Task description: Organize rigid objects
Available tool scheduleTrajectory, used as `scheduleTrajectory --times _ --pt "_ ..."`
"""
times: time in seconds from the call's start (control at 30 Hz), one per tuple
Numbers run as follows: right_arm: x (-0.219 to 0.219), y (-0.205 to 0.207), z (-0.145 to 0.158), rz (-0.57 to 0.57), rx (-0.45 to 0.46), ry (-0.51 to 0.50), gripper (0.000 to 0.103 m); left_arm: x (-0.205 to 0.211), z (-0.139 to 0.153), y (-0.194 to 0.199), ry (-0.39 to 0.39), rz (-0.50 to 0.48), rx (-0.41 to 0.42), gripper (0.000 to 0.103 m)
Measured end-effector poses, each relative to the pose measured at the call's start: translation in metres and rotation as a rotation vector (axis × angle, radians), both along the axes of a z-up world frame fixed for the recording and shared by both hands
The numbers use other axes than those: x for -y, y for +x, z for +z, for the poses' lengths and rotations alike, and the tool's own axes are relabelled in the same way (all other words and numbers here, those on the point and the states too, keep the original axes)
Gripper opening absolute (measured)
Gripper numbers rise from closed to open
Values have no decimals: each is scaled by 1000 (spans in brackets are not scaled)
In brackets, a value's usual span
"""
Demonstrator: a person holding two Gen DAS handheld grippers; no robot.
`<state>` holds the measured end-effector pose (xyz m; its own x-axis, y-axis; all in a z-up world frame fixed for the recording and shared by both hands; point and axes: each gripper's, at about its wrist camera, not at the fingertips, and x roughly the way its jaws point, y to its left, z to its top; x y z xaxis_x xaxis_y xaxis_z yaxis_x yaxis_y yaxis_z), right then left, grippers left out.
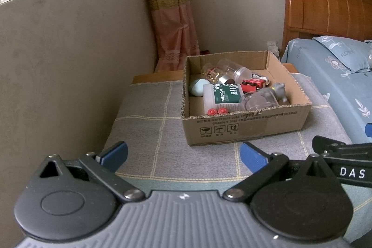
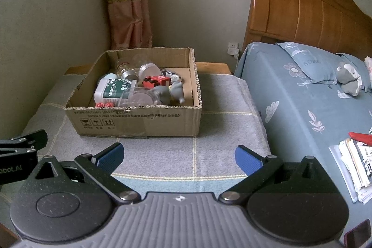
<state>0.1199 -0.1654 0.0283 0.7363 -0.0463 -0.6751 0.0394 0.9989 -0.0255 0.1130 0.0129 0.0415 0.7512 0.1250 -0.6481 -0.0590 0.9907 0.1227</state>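
An open cardboard box [image 1: 244, 129] [image 2: 139, 123] stands on a grey checked cloth [image 1: 148, 122] [image 2: 220, 122]. Inside lie a white "MEDICAL" bottle [image 1: 220, 95] [image 2: 114, 90], a red toy car [image 1: 252, 84] [image 2: 155, 81], a grey animal figure [image 1: 280, 91] [image 2: 169, 92], clear jars [image 1: 258, 100] and a metal tin [image 2: 148, 70]. My left gripper [image 1: 183, 156] is open and empty, in front of the box. My right gripper [image 2: 179, 158] is open and empty, also in front of the box.
A bed with a blue floral sheet [image 2: 302, 108] and wooden headboard [image 2: 302, 11] stands to the right. A stack of papers [image 2: 355, 169] and a grey plush toy [image 2: 348, 78] lie on it. A wall [image 1: 69, 62] is at the left, a curtain [image 1: 172, 15] behind.
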Motion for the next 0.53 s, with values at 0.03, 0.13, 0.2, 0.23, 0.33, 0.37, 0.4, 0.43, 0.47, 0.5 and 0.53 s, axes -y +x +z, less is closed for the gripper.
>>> scheduleTrajectory --times 0.03,0.13,0.2,0.23,0.33,0.37,0.4,0.43,0.47,0.5,0.53 --pt "0 0 0 0 0 0 103 0 0 0 0 -1 0 102" --pt "0 0 0 0 1 1 103 0 0 0 0 -2 -1 102" --pt "0 -1 0 -1 2 0 103 0 0 0 1 -2 -1 102" --pt "0 0 0 0 2 0 103 1 0 0 2 -2 -1 102" --pt "-1 0 0 -1 3 -1 103 1 0 0 3 -2 -1 102" --pt "-1 0 0 -3 3 0 103 1 0 0 4 -3 -1 102" --pt "-1 0 0 -3 3 2 103 2 0 0 5 -3 -1 102" --pt "-1 0 0 -3 3 1 103 3 1 -1 6 -3 -2 102" --pt "-1 0 0 -4 3 2 103 3 1 -1 6 -3 -1 102" --pt "-1 -1 0 -3 4 2 103 3 1 -1 7 -2 -2 102" --pt "0 -1 0 -2 5 2 103 3 1 -1 8 -2 -2 102"
